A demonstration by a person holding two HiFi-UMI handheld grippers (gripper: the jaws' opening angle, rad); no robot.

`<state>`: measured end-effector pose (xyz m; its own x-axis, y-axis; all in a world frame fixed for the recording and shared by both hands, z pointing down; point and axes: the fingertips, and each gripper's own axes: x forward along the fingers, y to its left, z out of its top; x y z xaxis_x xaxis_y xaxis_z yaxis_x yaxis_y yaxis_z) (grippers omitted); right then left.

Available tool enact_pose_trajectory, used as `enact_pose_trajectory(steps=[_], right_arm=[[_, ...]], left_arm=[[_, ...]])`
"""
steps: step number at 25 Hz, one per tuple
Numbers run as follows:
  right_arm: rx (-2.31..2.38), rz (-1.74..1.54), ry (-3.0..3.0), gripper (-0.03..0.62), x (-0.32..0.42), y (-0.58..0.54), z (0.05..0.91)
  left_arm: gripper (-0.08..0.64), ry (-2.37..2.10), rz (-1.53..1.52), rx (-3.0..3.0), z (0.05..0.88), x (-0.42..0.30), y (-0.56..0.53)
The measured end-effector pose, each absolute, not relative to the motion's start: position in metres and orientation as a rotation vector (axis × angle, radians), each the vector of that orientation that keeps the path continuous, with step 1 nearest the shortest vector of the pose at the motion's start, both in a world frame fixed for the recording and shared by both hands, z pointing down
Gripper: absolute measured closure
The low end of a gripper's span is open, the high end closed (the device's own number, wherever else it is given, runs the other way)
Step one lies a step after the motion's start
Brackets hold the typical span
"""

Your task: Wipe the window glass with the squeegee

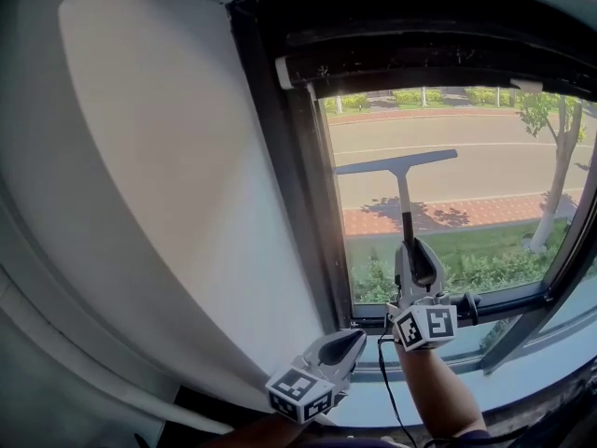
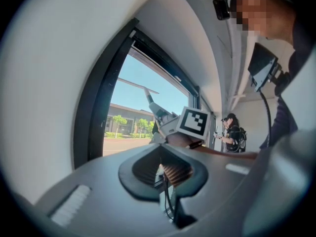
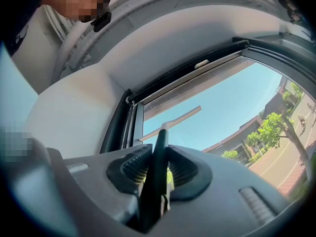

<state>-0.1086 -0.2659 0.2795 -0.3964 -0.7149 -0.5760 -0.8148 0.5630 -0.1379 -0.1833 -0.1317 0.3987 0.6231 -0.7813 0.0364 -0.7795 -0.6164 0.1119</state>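
Observation:
A squeegee [image 1: 396, 162] stands upright against the window glass [image 1: 485, 171], with its blade across the upper left of the pane. Its dark handle [image 1: 405, 208] runs down into my right gripper [image 1: 413, 250], which is shut on it. In the right gripper view the handle [image 3: 159, 152] sits clamped between the ribbed pads and the blade [image 3: 170, 124] crosses the glass above. My left gripper [image 1: 347, 342] hangs lower, near the sill at the frame's bottom left corner, shut with nothing in it. The left gripper view shows the right gripper [image 2: 168, 120] and the squeegee [image 2: 140, 87] ahead.
A black window frame [image 1: 280, 157] borders the pane on the left, with a white wall [image 1: 159, 175] beside it. The pale sill [image 1: 522, 381] runs below. A black cable [image 1: 387, 381] hangs under the right gripper. A person [image 2: 232, 132] stands far off along the wall.

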Motion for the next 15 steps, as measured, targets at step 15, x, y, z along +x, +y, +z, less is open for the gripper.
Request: enact_pose_trajectory(steps=[15], right_arm=[[-1.265, 0.156, 2.267, 0.489, -0.106, -0.26, 0.332]], left_arm=[[0.555, -1.291, 0.011, 2.676, 0.416, -0.185, -0.127]])
